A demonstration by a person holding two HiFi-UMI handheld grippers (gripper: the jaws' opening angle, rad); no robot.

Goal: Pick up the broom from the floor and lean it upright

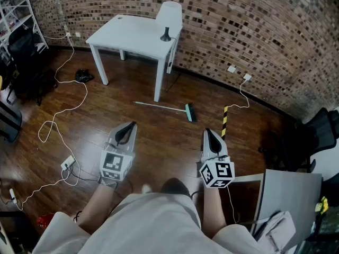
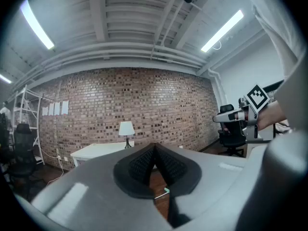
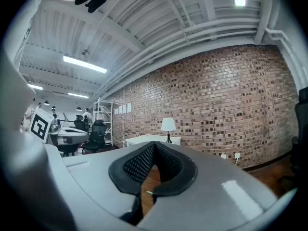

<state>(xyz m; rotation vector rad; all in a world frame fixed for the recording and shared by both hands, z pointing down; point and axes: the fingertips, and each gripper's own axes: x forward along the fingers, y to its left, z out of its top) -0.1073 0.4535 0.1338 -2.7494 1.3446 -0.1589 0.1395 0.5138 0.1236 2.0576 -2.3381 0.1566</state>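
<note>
While the left hand-held gripper [image 1: 128,127] and the right hand-held gripper [image 1: 207,133] are both pressed together and hold nothing, the broom [image 1: 164,108] lies flat on the floor [image 1: 159,147] ahead, stretched side to side, its brush end nearer the right one.

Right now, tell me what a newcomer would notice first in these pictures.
A broom lies flat on the wood floor, in front of a white table bearing a lamp, by the brick wall. Nearest the camera, the left tool and right tool point toward it, both shut and empty.
</note>
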